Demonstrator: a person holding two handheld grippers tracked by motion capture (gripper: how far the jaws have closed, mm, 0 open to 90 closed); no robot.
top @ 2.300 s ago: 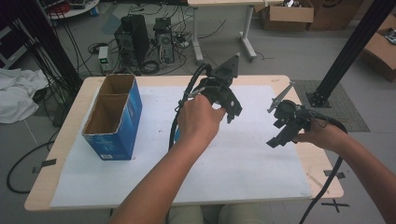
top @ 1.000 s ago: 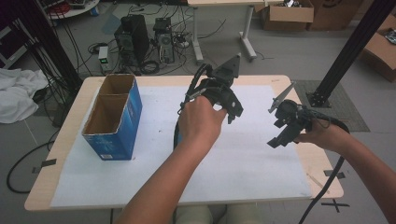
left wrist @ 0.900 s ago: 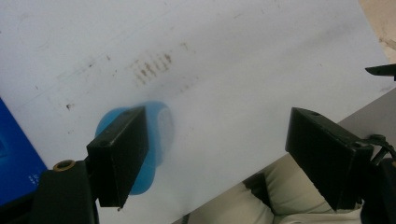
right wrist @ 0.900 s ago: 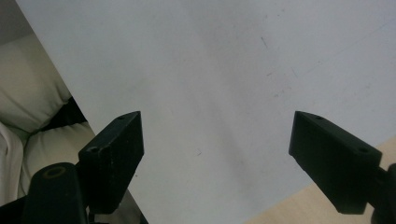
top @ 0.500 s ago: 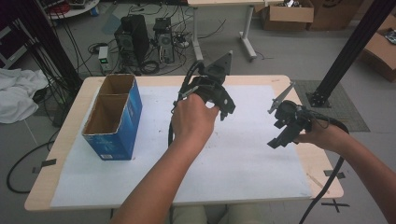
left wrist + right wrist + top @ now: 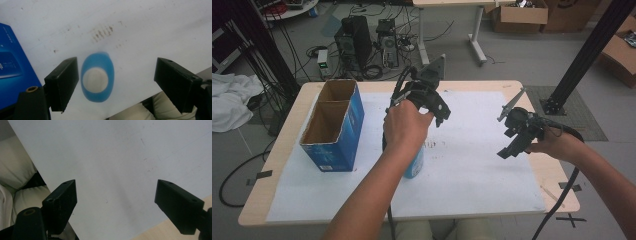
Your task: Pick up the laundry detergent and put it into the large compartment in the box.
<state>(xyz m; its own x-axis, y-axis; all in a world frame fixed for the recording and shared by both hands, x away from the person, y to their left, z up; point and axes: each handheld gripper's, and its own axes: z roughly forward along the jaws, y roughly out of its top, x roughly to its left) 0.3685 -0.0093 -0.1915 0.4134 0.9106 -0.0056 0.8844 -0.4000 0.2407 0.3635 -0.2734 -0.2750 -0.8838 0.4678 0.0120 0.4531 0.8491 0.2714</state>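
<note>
A blue bottle with a white cap (image 6: 97, 78) stands upright on the white sheet (image 6: 140, 30). I look straight down on it. My left gripper (image 6: 116, 72) hangs above it with its jaws wide; they have just been opening. The bottle sits in the gap, close to the left-hand jaw, and neither pad presses on it. In the high view the bottle (image 6: 414, 166) shows below the left hand and the left gripper (image 6: 428, 100). My right gripper (image 6: 512, 132) hovers open over the sheet's right part, and in its own view the right gripper (image 6: 115, 192) has nothing between its fingers.
A tall blue cardboard box (image 6: 332, 125), open on top with two compartments, stands at the table's left and shows beside the left jaw (image 6: 12, 70). The wooden table (image 6: 522, 87) ends just beyond the sheet. The person's trousers (image 6: 17, 175) show past the near edge.
The left hand and its gripper have shifted left, toward the blue box, and more of the bottle shows under the hand. The right hand has kept still.
</note>
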